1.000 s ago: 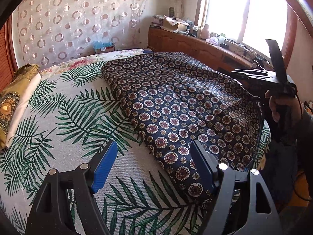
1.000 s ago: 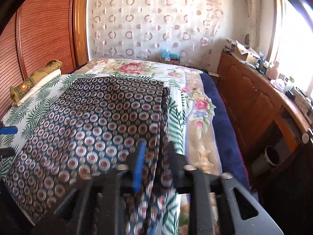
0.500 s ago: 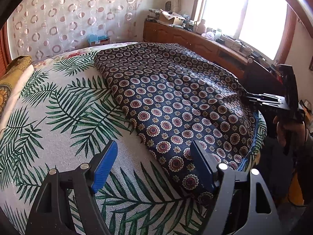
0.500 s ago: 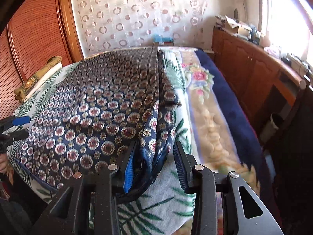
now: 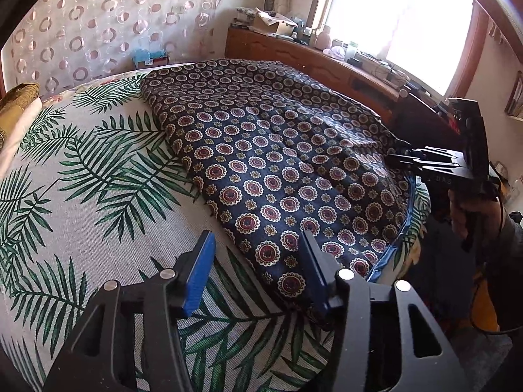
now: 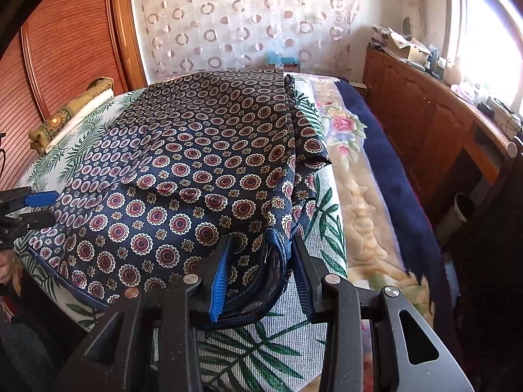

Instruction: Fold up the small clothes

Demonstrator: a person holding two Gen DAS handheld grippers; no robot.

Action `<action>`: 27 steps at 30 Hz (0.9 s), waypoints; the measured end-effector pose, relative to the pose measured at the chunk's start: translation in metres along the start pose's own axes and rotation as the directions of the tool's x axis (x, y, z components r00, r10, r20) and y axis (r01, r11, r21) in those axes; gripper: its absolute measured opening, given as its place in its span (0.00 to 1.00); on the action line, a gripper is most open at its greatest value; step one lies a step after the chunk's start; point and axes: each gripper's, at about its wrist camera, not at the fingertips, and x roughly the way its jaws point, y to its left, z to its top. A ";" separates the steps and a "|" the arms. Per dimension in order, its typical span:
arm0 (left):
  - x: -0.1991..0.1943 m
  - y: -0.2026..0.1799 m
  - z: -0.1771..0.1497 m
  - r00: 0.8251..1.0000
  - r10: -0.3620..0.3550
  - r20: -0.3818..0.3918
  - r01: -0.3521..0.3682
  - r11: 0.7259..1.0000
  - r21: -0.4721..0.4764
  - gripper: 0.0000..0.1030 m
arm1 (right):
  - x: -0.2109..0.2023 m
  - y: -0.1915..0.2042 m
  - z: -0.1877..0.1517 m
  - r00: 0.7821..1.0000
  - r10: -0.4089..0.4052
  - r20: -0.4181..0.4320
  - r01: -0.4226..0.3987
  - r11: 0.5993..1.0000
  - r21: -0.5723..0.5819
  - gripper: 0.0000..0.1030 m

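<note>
A navy garment (image 5: pixel 278 163) with red and cream medallions lies spread on the bed, one side folded over. My left gripper (image 5: pixel 256 256) hovers at its near corner. The jaws are closing with the cloth's edge between them, and the blue pads (image 5: pixel 199 274) do not press on it. My right gripper (image 6: pixel 261 271) is low at the opposite corner, jaws apart. The garment's (image 6: pixel 202 176) bunched hem lies slack between them. Each gripper appears in the other's view: the right gripper (image 5: pixel 397 158) in a hand, the left gripper (image 6: pixel 42 208) at the far left.
The bed has a palm-leaf cover (image 5: pixel 81 196), with a floral blanket (image 6: pixel 359 215) and a dark blue one (image 6: pixel 398 189) along its side. A gold pillow (image 6: pixel 72 111) lies by the wooden wall panel. A wooden sideboard (image 6: pixel 434 124) with clutter runs under the window. A small bin (image 6: pixel 462 209) stands below it.
My right gripper came down to the bed with the garment's corner and its jaws widened off the cloth. The left jaws have narrowed. The garment now lies flatter.
</note>
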 end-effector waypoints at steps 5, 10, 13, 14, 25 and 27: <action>0.001 0.000 -0.001 1.000 0.005 0.001 -0.005 1.000 0.004 0.52 | 0.007 -0.010 0.007 1.000 -0.021 0.004 0.021 0.999 0.030 0.40; -0.001 -0.004 -0.003 1.000 -0.015 -0.008 0.015 1.000 0.012 0.51 | 0.014 -0.011 0.011 1.000 -0.005 0.015 0.004 0.999 0.042 0.41; -0.004 -0.007 -0.008 0.999 -0.041 -0.015 0.042 0.999 0.013 0.44 | 0.014 -0.006 0.007 1.000 0.007 0.019 -0.007 1.000 0.021 0.35; -0.005 -0.008 -0.009 0.999 -0.047 -0.017 0.048 0.999 0.012 0.42 | 0.013 -0.004 0.004 1.000 0.017 0.021 -0.018 1.000 0.010 0.23; -0.025 -0.007 -0.006 0.990 -0.136 0.022 0.136 0.991 0.000 0.05 | -0.011 -0.015 -0.002 0.991 0.120 0.062 -0.122 0.992 0.026 0.02; -0.039 -0.004 -0.003 0.989 -0.133 0.059 0.133 0.991 -0.002 0.04 | -0.021 -0.013 -0.002 0.988 0.135 0.081 -0.138 0.990 0.023 0.02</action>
